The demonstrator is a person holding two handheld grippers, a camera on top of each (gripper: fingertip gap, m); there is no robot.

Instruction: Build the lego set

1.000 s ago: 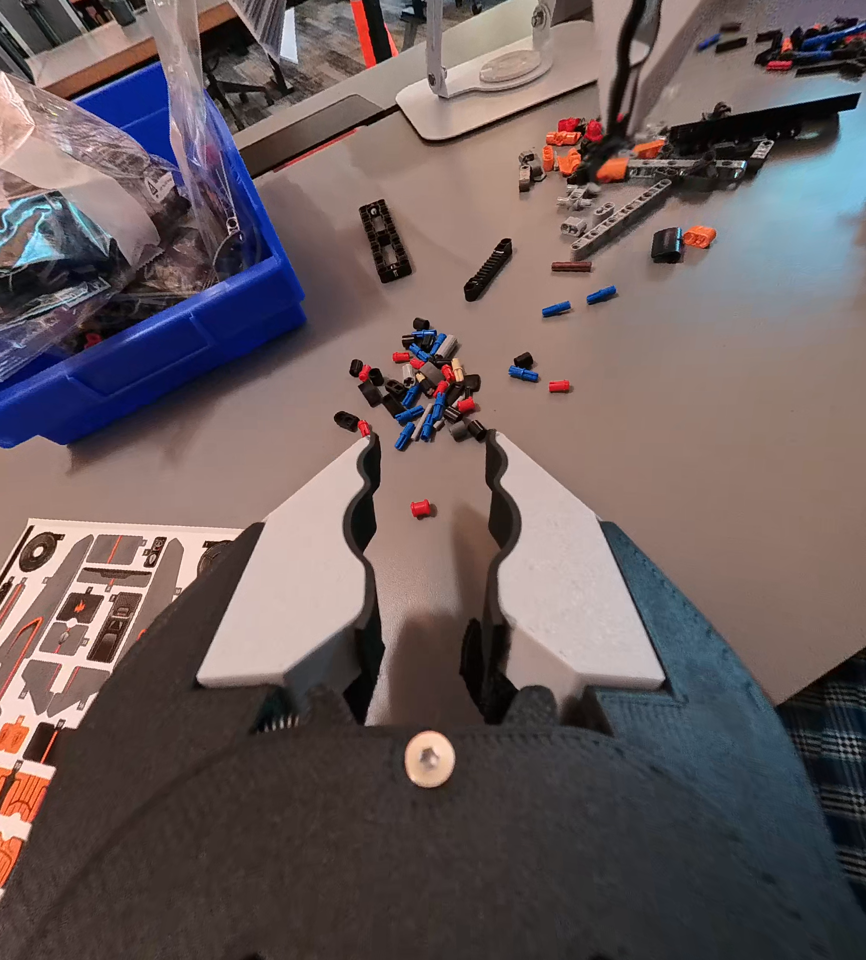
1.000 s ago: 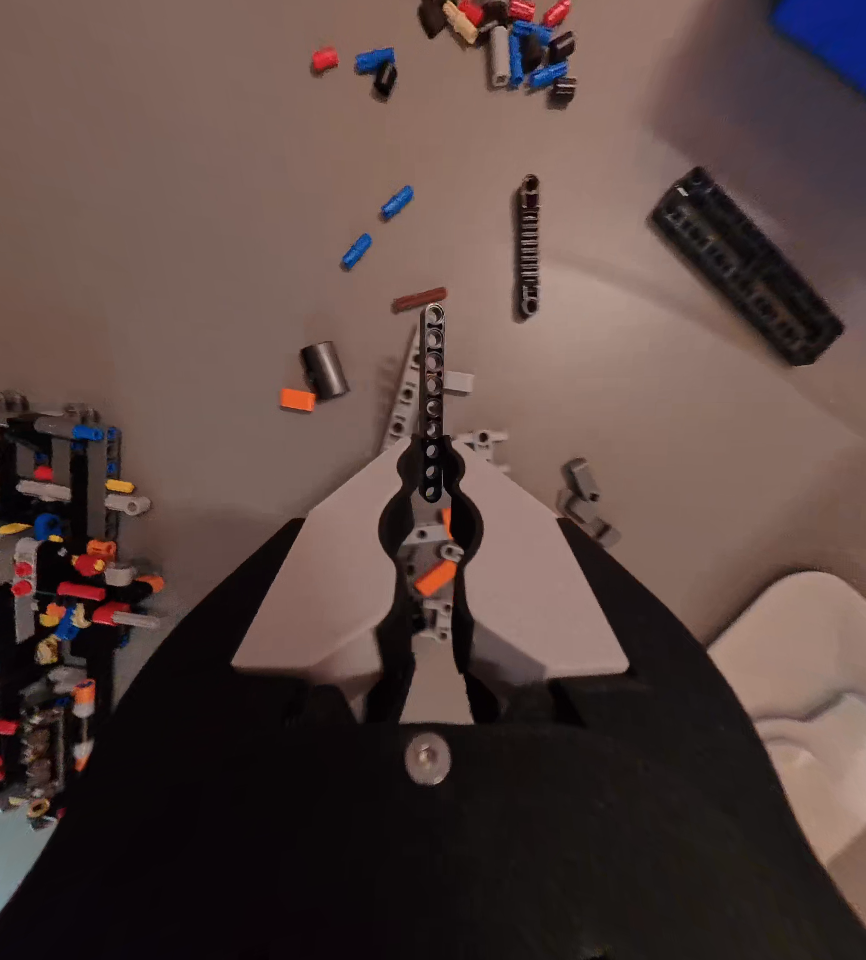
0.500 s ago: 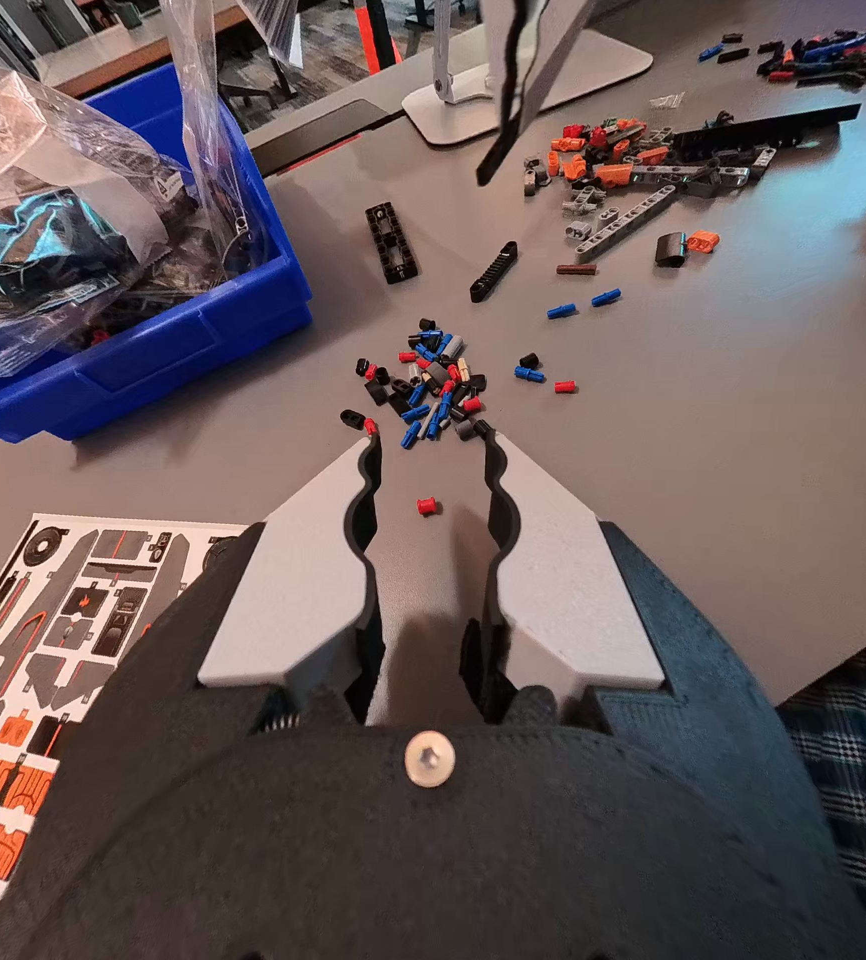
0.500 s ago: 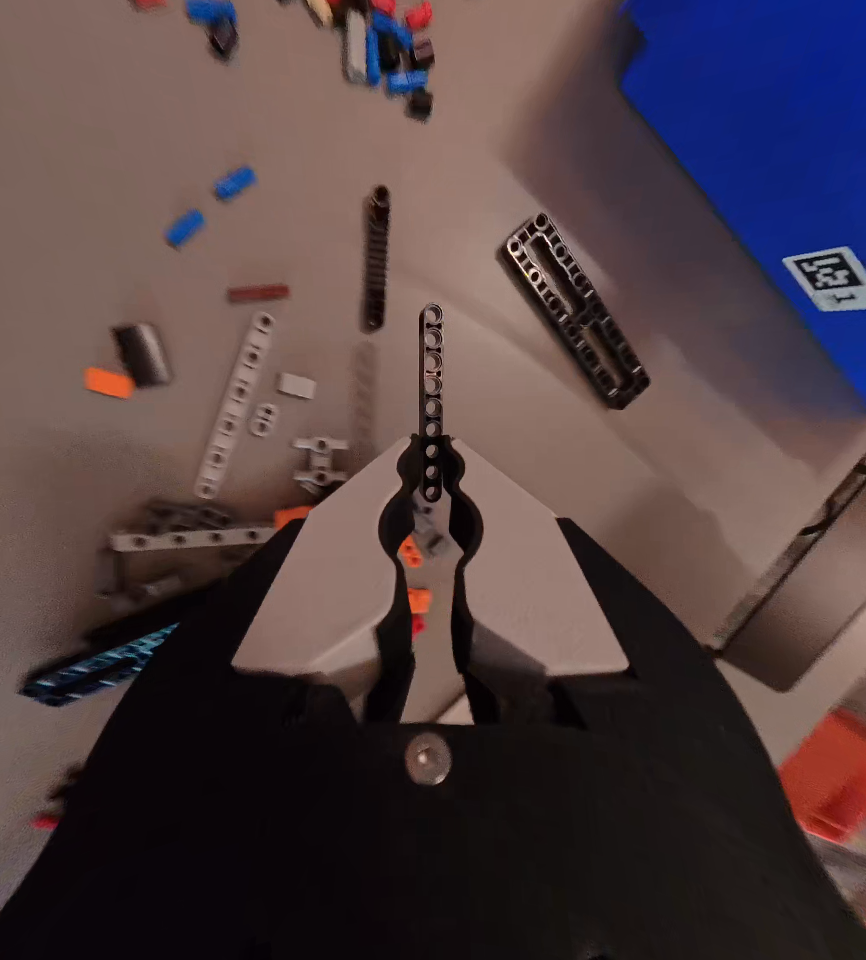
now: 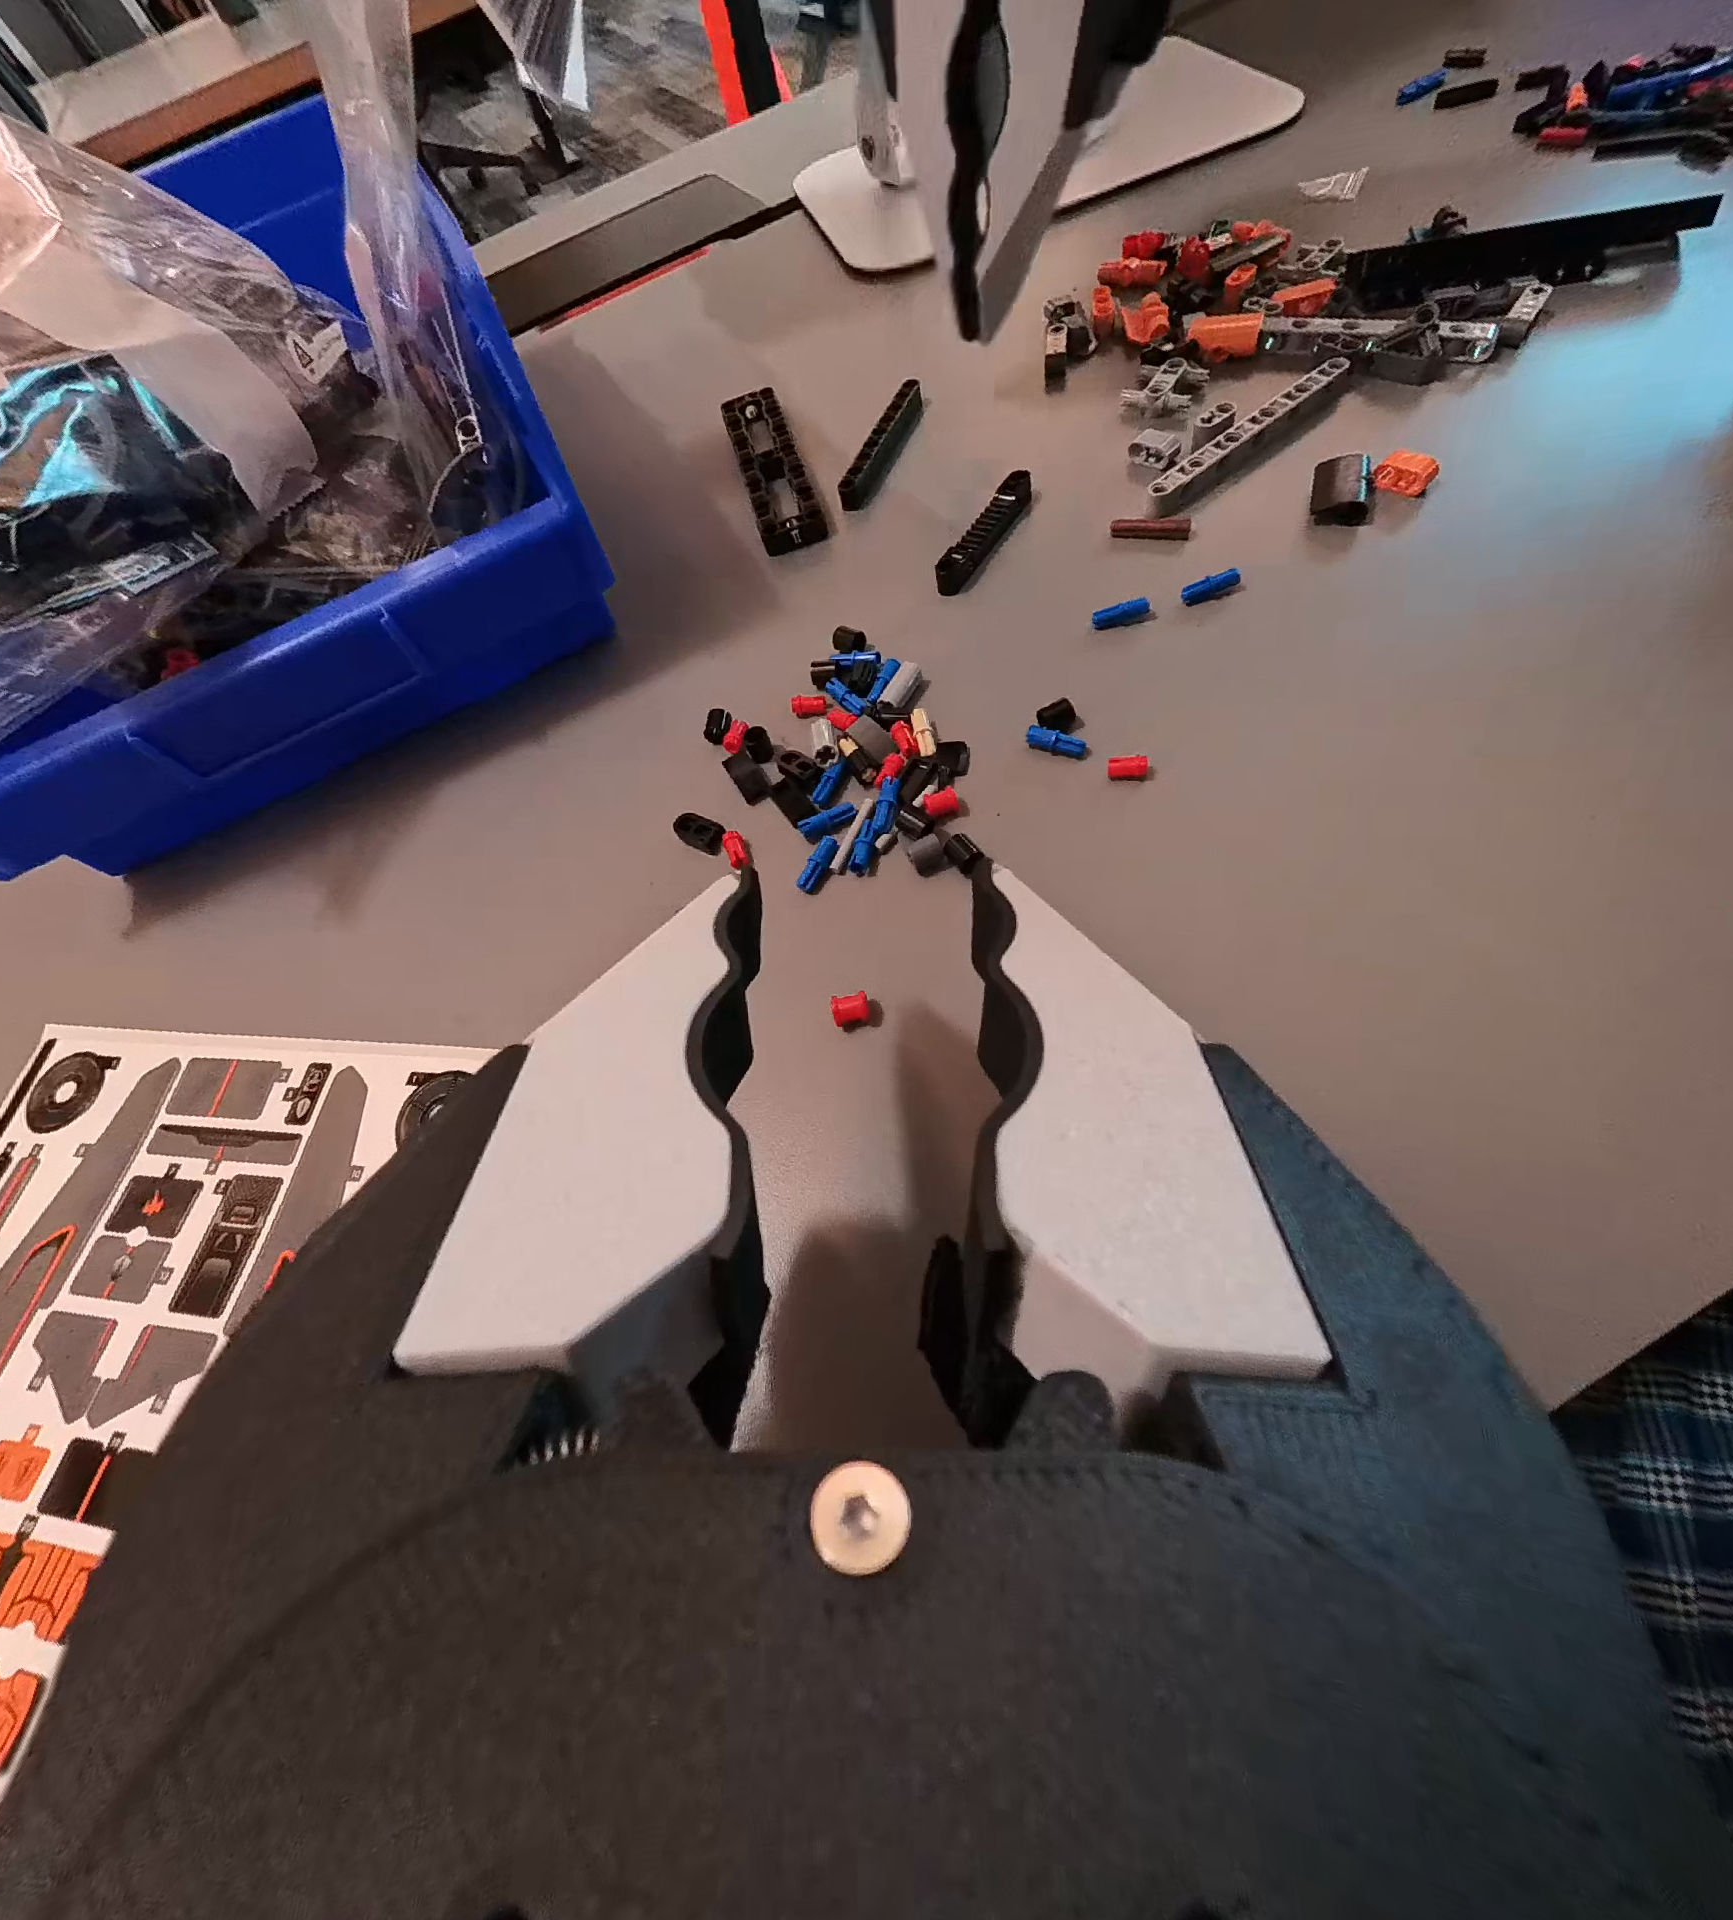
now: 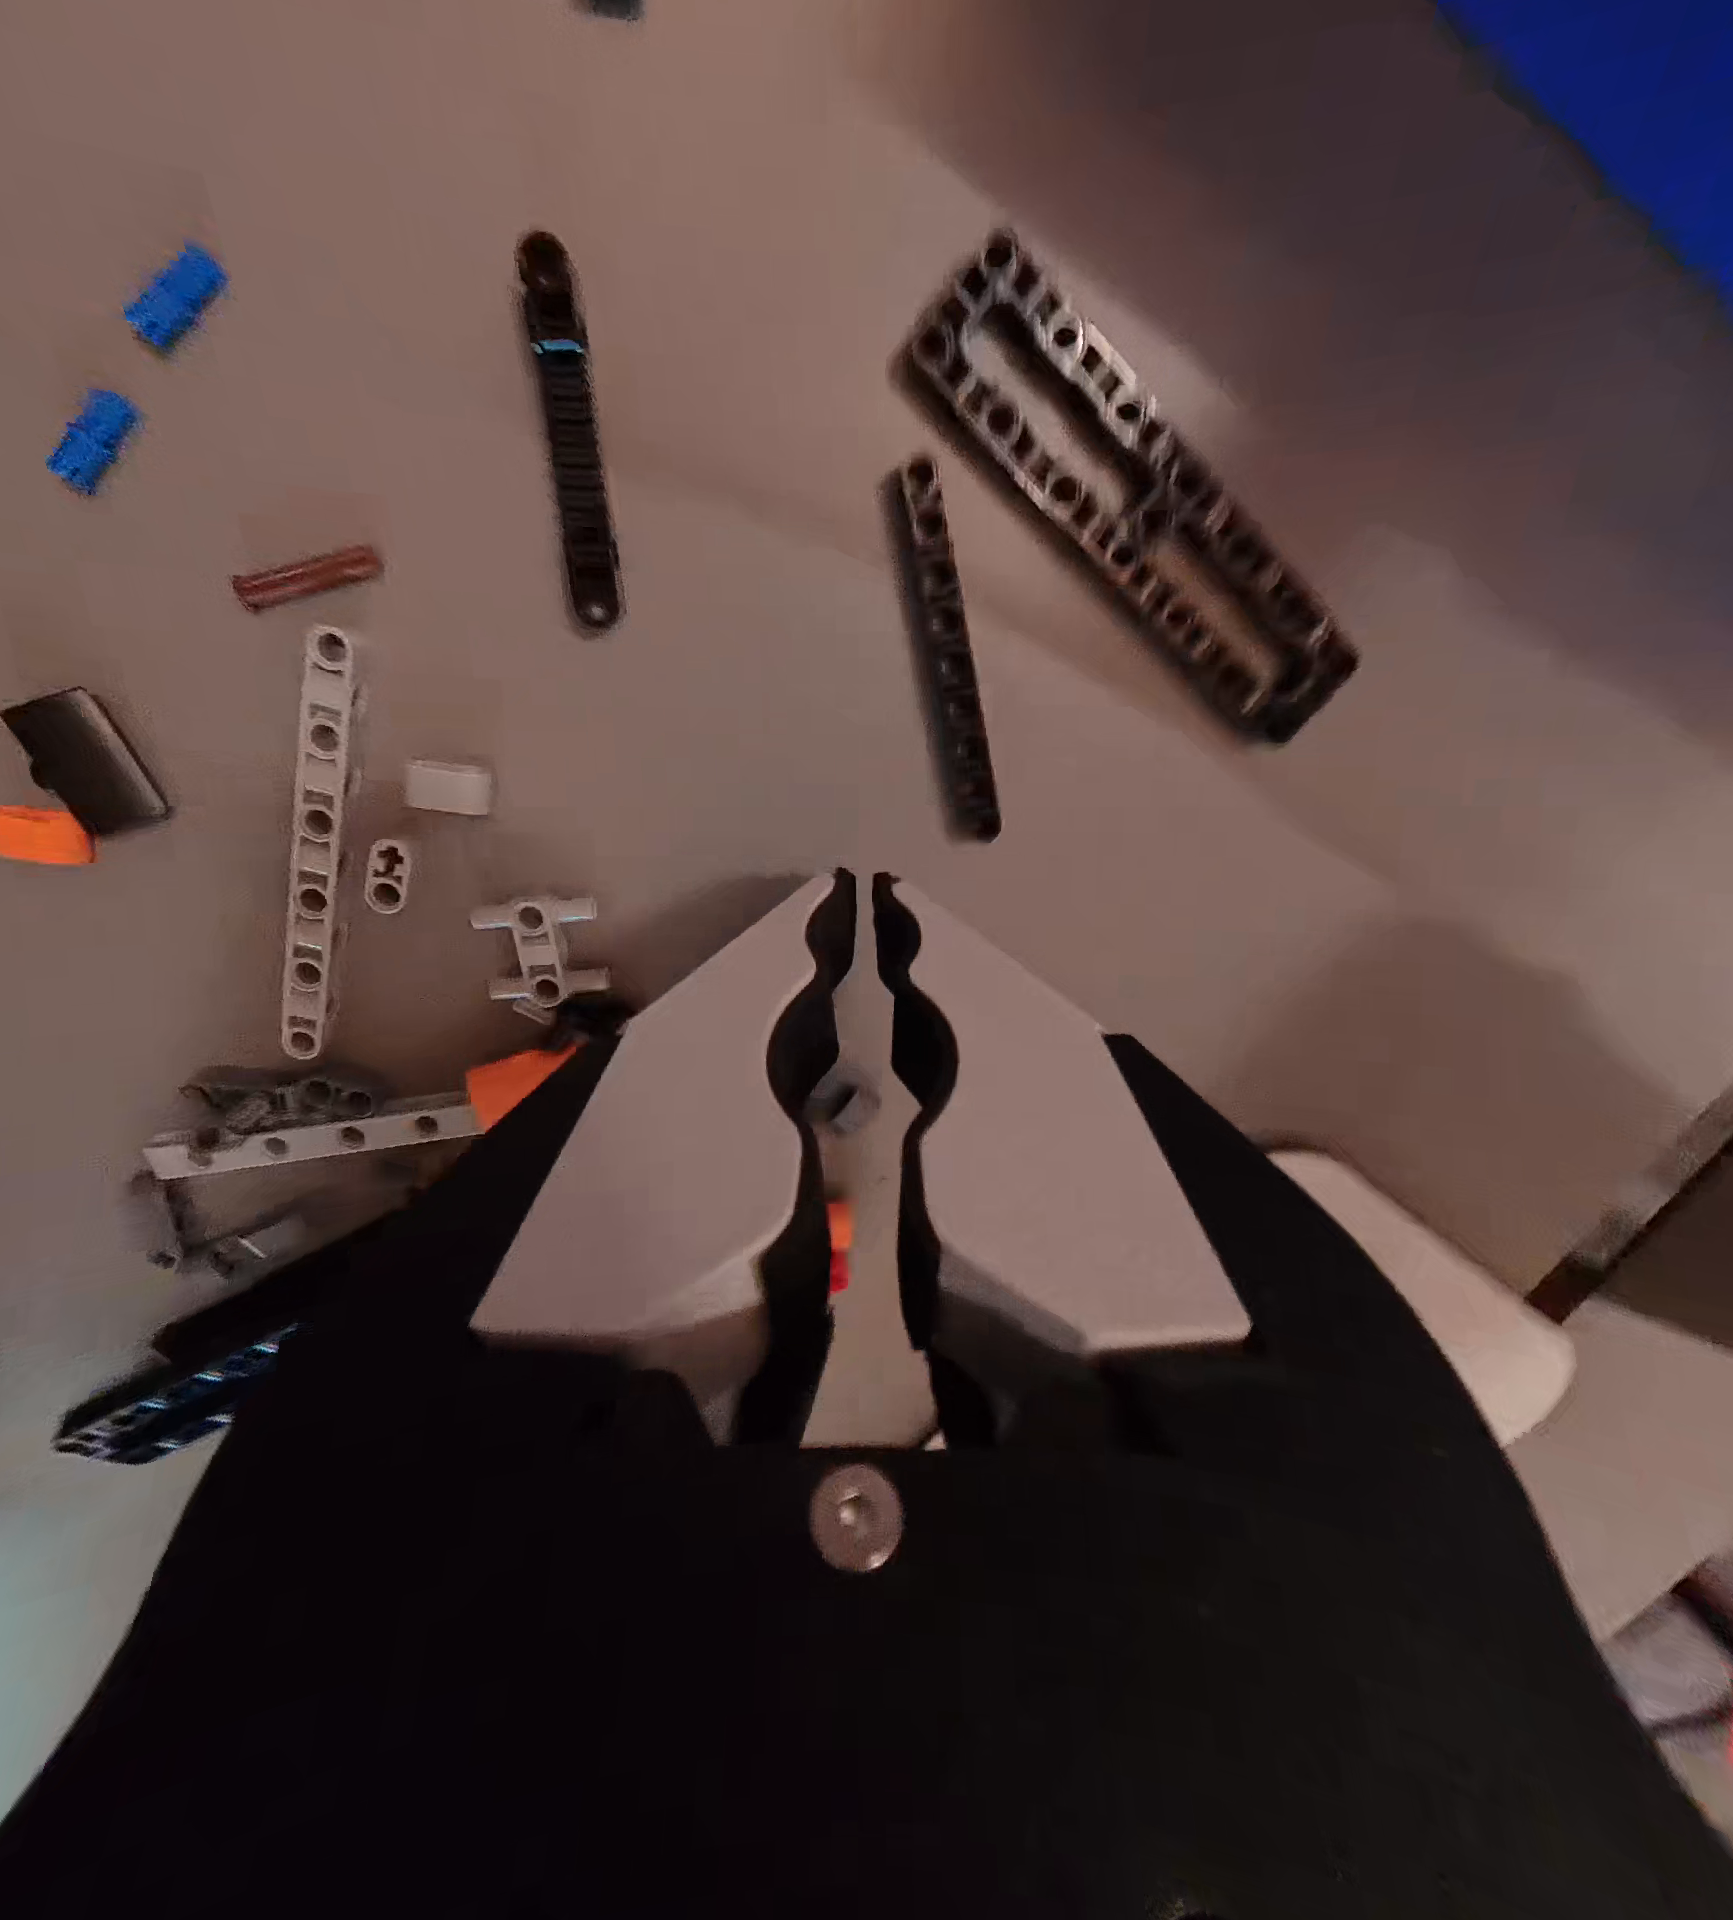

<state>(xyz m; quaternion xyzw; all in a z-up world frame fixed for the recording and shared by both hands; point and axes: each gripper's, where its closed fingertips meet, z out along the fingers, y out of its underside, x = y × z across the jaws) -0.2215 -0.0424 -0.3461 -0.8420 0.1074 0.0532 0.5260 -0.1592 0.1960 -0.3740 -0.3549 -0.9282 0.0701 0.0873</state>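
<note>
My left gripper (image 5: 862, 878) is open and empty, low over the grey table. A small red bush (image 5: 849, 1010) lies on the table between its fingers. A pile of small red, blue and black pins (image 5: 867, 764) lies just beyond the tips. My right gripper (image 6: 860, 883) is empty, its jaws a narrow gap apart. It also shows in the left wrist view (image 5: 987, 208), hanging above the table. A thin black beam (image 6: 940, 644) lies free on the table ahead of it, beside the black frame (image 6: 1122, 483). Both show in the left wrist view, the beam (image 5: 881, 445) and the frame (image 5: 774, 470).
A blue bin (image 5: 249, 707) with plastic bags stands at the left. A sticker sheet (image 5: 62, 1247) lies at the near left. A black toothed beam (image 5: 984, 517), a grey beam (image 6: 316, 842), blue pins (image 5: 1120, 613) and a heap of orange and grey parts (image 5: 1257, 322) lie around. A white stand base (image 5: 1153, 135) is at the back. One gripper's finger ends stand about 25 centimeters off the other's. The white stand base (image 5: 1153, 135) is about 20 centimeters from my right fingertips and 45 centimeters from my left.
My right gripper moved towards the black frame with the thin black beam, then let it go. The beam now lies on the table. My left gripper has barely moved.
</note>
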